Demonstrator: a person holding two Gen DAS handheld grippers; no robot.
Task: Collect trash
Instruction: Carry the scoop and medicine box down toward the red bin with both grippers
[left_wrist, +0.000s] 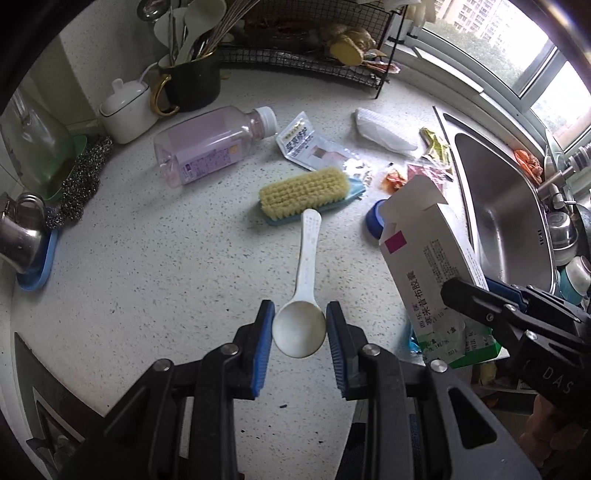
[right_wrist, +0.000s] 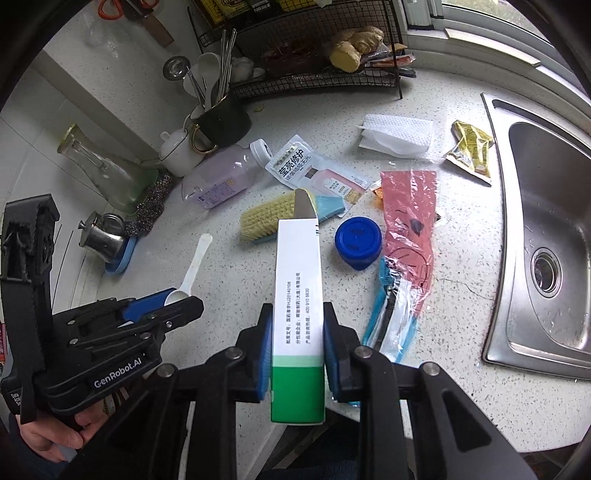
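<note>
The left gripper (left_wrist: 299, 325) is clamping its jaws on the white plastic spoon (left_wrist: 301, 295), handle pointing up-frame; the right gripper (right_wrist: 295, 343) is clamping the white-and-green cardboard box (right_wrist: 297, 314) lengthwise, mid-frame.

We read "GenRobot.AI" in white on the black body of the left gripper (right_wrist: 155, 308), seen from the right wrist. From the left wrist, the letters "DAS" show on the body of the right gripper (left_wrist: 467, 291). The white-and-green box (right_wrist: 297, 325) carries lines of small Chinese print down its narrow face, with "400 910 9830" among them; its broad face (left_wrist: 428, 266) bears larger Chinese characters, a magenta square and small blurred digits. The flat sachet (right_wrist: 308, 171) on the table (right_wrist: 443, 387) shows bold Chinese characters on a dark panel. The fallen bottle's (left_wrist: 207, 144) label is too small to read.
</note>
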